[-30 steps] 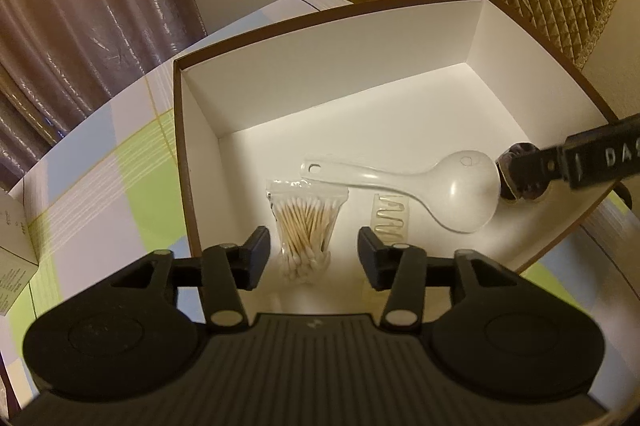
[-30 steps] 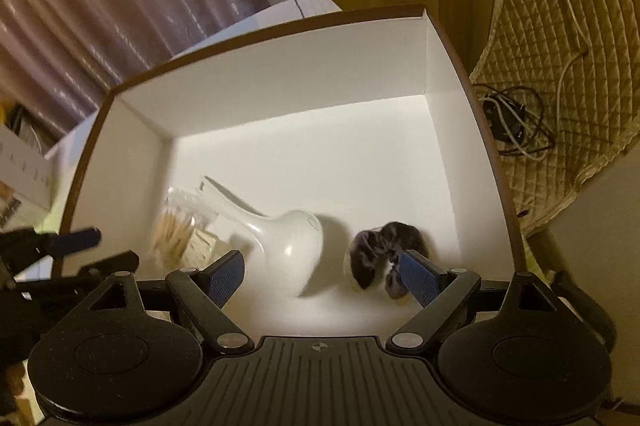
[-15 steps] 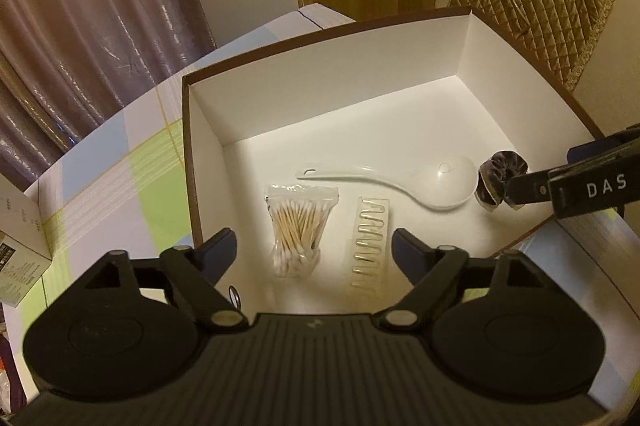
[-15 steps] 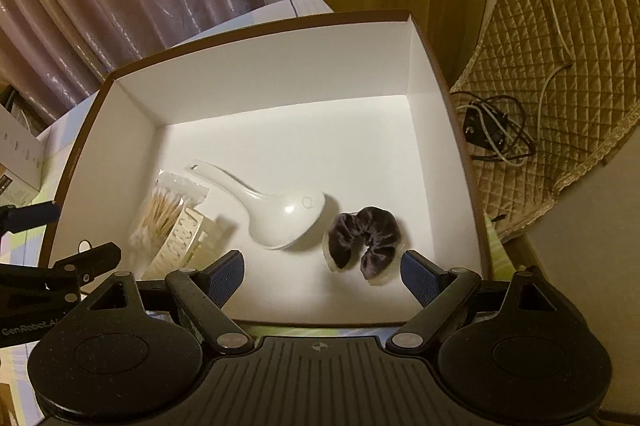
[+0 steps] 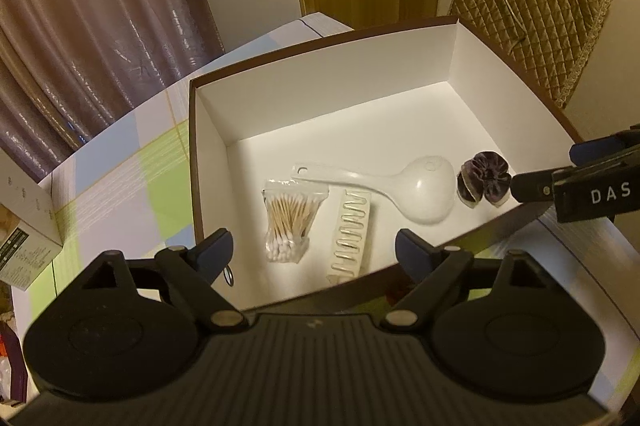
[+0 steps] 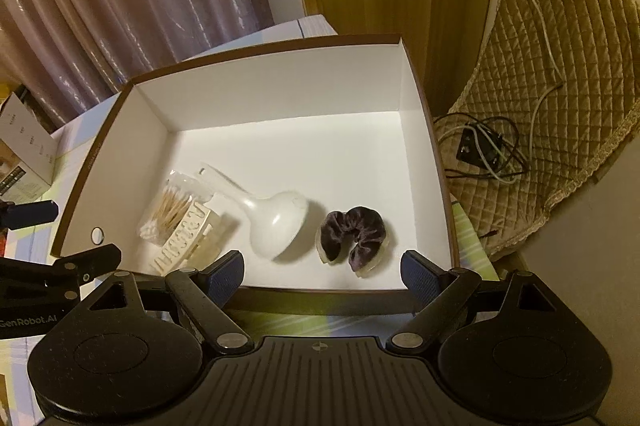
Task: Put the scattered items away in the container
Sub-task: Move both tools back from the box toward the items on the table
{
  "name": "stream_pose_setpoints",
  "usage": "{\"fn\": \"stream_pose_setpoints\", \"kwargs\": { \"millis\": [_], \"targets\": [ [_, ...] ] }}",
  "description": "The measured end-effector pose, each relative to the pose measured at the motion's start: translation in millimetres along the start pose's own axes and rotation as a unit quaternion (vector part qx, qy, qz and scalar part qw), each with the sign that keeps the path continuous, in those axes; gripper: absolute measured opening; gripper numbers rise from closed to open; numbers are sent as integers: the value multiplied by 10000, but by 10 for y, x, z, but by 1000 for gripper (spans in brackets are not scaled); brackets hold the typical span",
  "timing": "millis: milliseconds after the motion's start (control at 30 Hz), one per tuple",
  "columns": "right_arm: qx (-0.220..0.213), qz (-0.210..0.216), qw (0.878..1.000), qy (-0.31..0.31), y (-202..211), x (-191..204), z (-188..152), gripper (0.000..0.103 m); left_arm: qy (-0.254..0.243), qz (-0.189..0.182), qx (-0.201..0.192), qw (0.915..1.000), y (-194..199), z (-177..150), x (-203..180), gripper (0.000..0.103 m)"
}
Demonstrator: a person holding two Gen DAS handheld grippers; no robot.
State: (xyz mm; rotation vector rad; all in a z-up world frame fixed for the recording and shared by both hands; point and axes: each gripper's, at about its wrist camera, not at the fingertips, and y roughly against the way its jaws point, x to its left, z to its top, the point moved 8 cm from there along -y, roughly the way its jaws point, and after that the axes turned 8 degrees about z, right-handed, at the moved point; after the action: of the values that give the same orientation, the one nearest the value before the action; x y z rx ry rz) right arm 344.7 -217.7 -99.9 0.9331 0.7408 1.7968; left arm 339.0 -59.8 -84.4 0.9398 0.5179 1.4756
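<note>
A brown box with a white inside [image 5: 320, 106] [image 6: 280, 98] holds a pack of cotton swabs [image 5: 289, 222] [image 6: 170, 212], a cream hair claw [image 5: 350, 234] [image 6: 182, 240], a white rice spoon [image 5: 416, 186] [image 6: 276, 222] and a dark velvet scrunchie [image 5: 484, 178] [image 6: 356, 230]. My left gripper [image 5: 314, 250] is open and empty above the box's near edge. My right gripper [image 6: 322, 272] is open and empty above the near rim, in front of the scrunchie. It also shows at the right of the left wrist view [image 5: 576, 182].
The box stands on a checked tablecloth [image 5: 120, 186]. A small carton [image 5: 24, 222] [image 6: 28, 150] stands at the table's left. Curtains [image 5: 100, 6] hang behind. A quilted cover with cables [image 6: 520, 146] lies to the right, off the table.
Both grippers have pulled back and up out of the box. The left jaws opened wider. The cotton swabs, hair claw and scrunchie now lie free inside.
</note>
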Motion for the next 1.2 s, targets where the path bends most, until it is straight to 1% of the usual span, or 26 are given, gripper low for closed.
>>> {"fn": "stream_pose_setpoints", "kwargs": {
  "millis": [200,533,700,933,1200],
  "targets": [
    [-81,74,9998,178,123,12,-37,91,86,86,-30,9999,151,-59,-57,86],
    [-185,299,9976,588,266,33,-119,91,470,294,3,9985,410,-240,-94,87],
    [-263,369,9960,772,322,39,-179,91,714,447,77,9964,546,-439,-15,88],
    [-316,629,9936,881,406,77,-266,91,1053,723,251,9915,744,-802,184,89],
    [-239,695,9942,790,442,74,-366,91,1235,794,272,9888,874,-1076,295,90]
  ]
}}
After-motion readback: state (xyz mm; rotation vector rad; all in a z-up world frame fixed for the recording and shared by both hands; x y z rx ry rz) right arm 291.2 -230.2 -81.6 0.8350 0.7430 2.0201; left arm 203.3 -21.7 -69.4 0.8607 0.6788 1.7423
